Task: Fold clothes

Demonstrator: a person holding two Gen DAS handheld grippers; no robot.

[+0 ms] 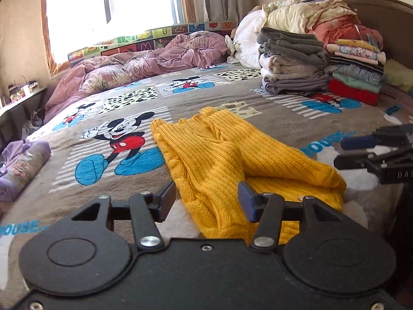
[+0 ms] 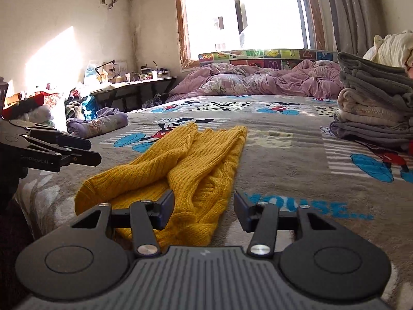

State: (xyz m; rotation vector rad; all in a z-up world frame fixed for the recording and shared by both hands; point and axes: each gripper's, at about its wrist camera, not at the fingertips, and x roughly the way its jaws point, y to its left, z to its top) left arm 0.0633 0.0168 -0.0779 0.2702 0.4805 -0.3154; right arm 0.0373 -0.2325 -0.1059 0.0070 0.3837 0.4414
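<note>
- The mustard-yellow ribbed knit sweater [image 1: 222,155] is lying partly folded on the cartoon-print bed blanket [image 1: 103,180].
- The left gripper [image 1: 206,201] is hovering released over the sweater's near edge.
- The right gripper [image 2: 202,206] is standing released beside it.

A mustard-yellow ribbed knit sweater [image 1: 219,155] is lying flat on the cartoon-print bedspread [image 1: 108,180] — partly folded, both sleeves lying side by side over the body and pointing toward the window end. Cable patterning is showing along one edge; the hem end is bunching slightly at the near side.
</note>
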